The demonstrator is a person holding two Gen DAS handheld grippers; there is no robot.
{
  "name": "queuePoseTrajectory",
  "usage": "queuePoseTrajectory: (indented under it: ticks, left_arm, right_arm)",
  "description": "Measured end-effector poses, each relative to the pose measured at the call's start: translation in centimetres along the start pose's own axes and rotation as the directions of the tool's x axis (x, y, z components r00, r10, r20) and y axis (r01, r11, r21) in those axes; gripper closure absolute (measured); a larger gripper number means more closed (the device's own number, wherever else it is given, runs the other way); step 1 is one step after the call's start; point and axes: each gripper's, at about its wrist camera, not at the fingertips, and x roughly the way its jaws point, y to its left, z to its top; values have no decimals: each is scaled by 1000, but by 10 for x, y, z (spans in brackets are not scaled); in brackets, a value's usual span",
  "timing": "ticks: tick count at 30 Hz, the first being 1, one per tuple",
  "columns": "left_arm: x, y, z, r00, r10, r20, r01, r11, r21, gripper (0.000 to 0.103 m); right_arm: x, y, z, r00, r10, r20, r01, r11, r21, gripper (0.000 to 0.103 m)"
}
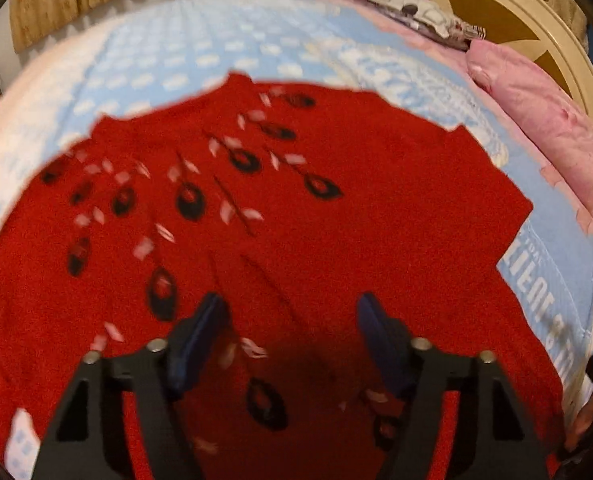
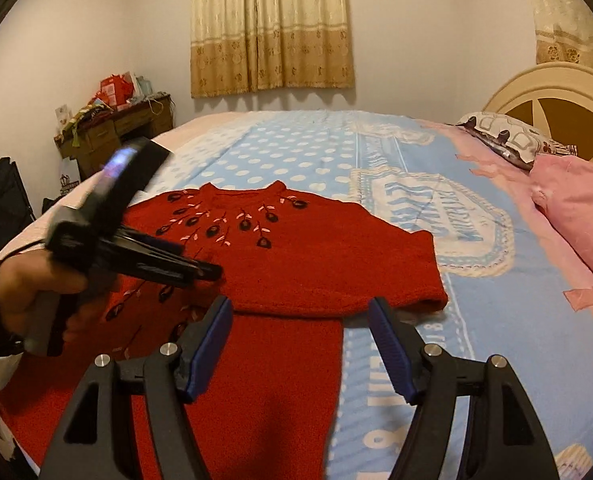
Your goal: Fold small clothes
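While both arms hang over the bed, neither grips anything. Right gripper (image 2: pixel 300 344): jaws spread wide, blue pads clear of fabric, hovering over the near edge of the red sweater (image 2: pixel 316 264). Left gripper (image 1: pixel 292 340): jaws also spread, nothing between them, poised above the sweater's patterned front; the left wrist view is motion-blurred. In the right wrist view the left gripper (image 2: pixel 200 270) shows side-on, held in the person's left hand (image 2: pixel 36 284), fingers pointing across the sweater's chest.

Sweater lies flat on the blue bedspread (image 2: pixel 436 320), neck toward the far side, black-and-pink flower embroidery fanning below the collar. One sleeve is folded across the body, forming a straight horizontal edge just beyond the right gripper's tips. Lower body panel extends toward the camera under both grippers.

Beyond the sweater: polka-dot section of bedspread, then a printed badge with lettering. To the right, a pink pillow (image 2: pixel 576 204), and past it a patterned pillow (image 2: pixel 508 136) against the cream headboard (image 2: pixel 552 84). Far left, a wooden desk (image 2: pixel 108 136) piled with clutter. Beige curtains (image 2: pixel 272 28) on the back wall.
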Motion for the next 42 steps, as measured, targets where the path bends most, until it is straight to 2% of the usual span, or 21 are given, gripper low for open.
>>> queuePoseTrajectory:
  ticks: [1, 2, 3, 4, 9, 13, 18, 24, 35, 39, 42]
  left_arm:
    - [-1, 0, -2, 1000, -13, 20, 14, 1000, -6, 49]
    - [-3, 0, -4, 999, -28, 39, 28, 1000, -4, 75]
    - [-7, -2, -6, 998, -56, 40, 56, 998, 3, 90]
    - [-11, -2, -7, 997, -68, 43, 68, 998, 12, 93]
    - [-56, 4, -20, 986, -73, 147, 62, 995, 73, 93]
    - [-88, 32, -24, 977, -62, 205, 54, 998, 42, 93]
    - [-108, 64, -27, 965, -36, 262, 37, 999, 0, 93]
    - [-115, 93, -47, 962, -15, 272, 27, 999, -43, 94]
    - [-105, 144, -75, 964, 10, 267, 34, 987, -159, 96]
    - [-95, 152, -80, 970, -4, 244, 45, 986, -163, 96]
    - [-86, 152, -81, 972, 9, 236, 31, 986, -165, 96]
  right_arm:
    - [-1, 0, -2, 1000, 7, 8, -7, 1000, 4, 32]
    - [-2, 1, -3, 1000, 13, 15, -13, 1000, 7, 32]
    - [-4, 1, -4, 1000, 15, 25, -15, 1000, 8, 32]
    - [-6, 2, -4, 999, 12, 33, -12, 1000, 6, 32]
    - [-19, 8, -6, 996, -7, 92, 9, 1000, -21, 32]
    - [-24, 6, -7, 996, -14, 93, 15, 1000, -16, 31]
    - [-23, 1, -6, 998, -14, 58, 14, 1000, -3, 28]
    - [-13, -2, -3, 1000, 6, -26, -6, 1000, 3, 24]
    - [-13, -25, 29, 996, 46, -81, -41, 997, 64, 23]
    - [-1, -15, 38, 989, 62, -131, -60, 998, 24, 23]
    - [23, -6, 46, 977, 115, -179, -114, 993, 16, 23]
